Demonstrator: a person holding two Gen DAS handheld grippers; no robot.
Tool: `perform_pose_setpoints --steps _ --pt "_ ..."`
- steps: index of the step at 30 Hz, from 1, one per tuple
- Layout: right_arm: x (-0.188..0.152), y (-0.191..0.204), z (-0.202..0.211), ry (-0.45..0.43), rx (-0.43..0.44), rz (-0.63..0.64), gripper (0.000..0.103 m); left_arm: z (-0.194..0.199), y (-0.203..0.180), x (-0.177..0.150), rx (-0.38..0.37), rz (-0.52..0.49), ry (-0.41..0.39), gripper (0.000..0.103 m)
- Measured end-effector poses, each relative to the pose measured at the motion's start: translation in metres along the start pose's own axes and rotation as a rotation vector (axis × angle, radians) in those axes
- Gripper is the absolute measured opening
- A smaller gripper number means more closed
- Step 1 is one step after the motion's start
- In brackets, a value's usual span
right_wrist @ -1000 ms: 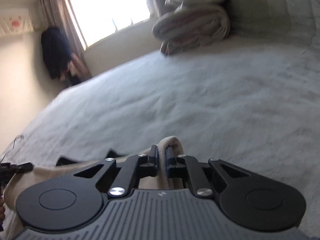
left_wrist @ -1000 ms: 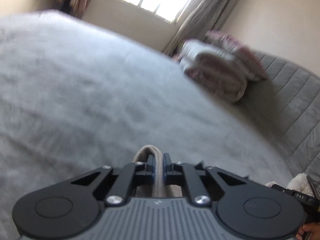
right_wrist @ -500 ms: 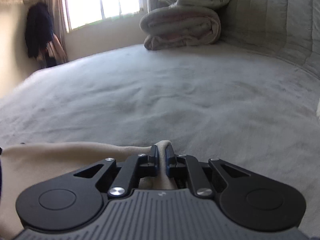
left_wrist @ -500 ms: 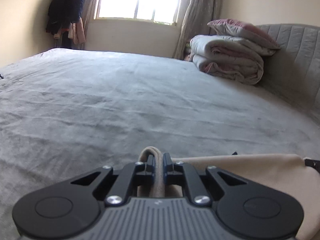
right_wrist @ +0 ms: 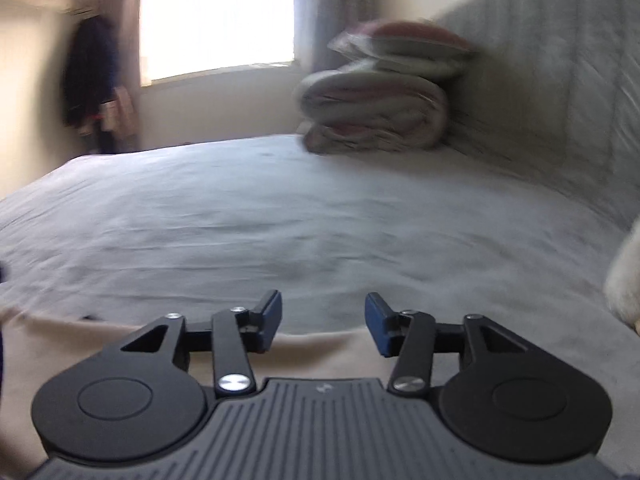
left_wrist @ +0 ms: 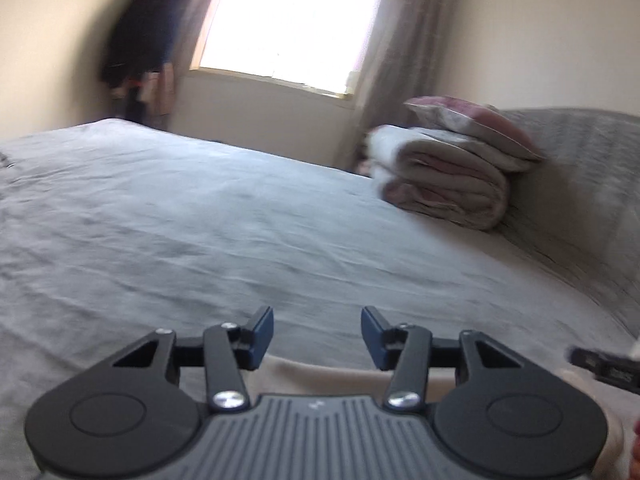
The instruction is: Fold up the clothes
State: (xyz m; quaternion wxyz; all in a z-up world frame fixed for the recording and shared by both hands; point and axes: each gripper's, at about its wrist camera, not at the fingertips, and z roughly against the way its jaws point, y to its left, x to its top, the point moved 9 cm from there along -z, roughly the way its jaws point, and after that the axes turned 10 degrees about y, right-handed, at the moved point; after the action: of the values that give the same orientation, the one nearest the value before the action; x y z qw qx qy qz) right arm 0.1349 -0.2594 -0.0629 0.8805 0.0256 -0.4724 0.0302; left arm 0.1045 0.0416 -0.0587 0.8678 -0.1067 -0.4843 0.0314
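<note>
Both jaws gape, empty, over the cloth (left_wrist: 320, 372) edge on the bed (left_wrist: 200, 220). Risk: views blurred; my regrasp may snag the sheet or miss.

Most of the beige cloth (left_wrist: 320, 372) lies hidden beneath the body of the left claw (left_wrist: 317, 334), and in the right wrist view the same cloth (right_wrist: 320, 350) runs under the right claw (right_wrist: 323, 322) and off the left edge, so its shape and folds cannot be told. At the near right of the left wrist view a dark device (left_wrist: 604, 364) and a bit of skin are cut off by the edge. A pale furry thing (right_wrist: 624, 276) is likewise cut off at the right, and motion blur smears the dark hanging clothes (right_wrist: 90, 80) and the far bedding stack (right_wrist: 376, 100).
</note>
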Motion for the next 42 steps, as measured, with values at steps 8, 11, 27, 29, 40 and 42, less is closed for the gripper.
perform_pose_setpoints --steps 8,11,27,29,40,42 --pt "-0.029 0.053 -0.029 0.098 0.075 0.147 0.053 -0.037 0.011 -0.039 0.063 -0.062 0.167 0.029" --pt "-0.030 0.031 -0.046 0.160 0.132 0.034 0.058 -0.038 0.031 -0.036 0.066 -0.016 0.181 0.007" --pt "-0.017 -0.005 -0.005 0.105 0.145 0.011 0.060 0.004 0.035 -0.021 -0.139 0.064 0.093 0.018" --pt "-0.020 -0.002 0.001 0.104 0.157 0.025 0.060 0.011 0.028 -0.025 -0.176 0.030 0.094 0.018" --pt "-0.046 -0.033 0.033 0.131 0.121 0.132 0.061 0.058 0.058 -0.063 -0.232 -0.065 0.159 0.019" --pt "-0.049 -0.045 0.040 0.151 0.133 0.070 0.062 0.068 0.067 -0.064 -0.249 -0.001 0.191 0.038"
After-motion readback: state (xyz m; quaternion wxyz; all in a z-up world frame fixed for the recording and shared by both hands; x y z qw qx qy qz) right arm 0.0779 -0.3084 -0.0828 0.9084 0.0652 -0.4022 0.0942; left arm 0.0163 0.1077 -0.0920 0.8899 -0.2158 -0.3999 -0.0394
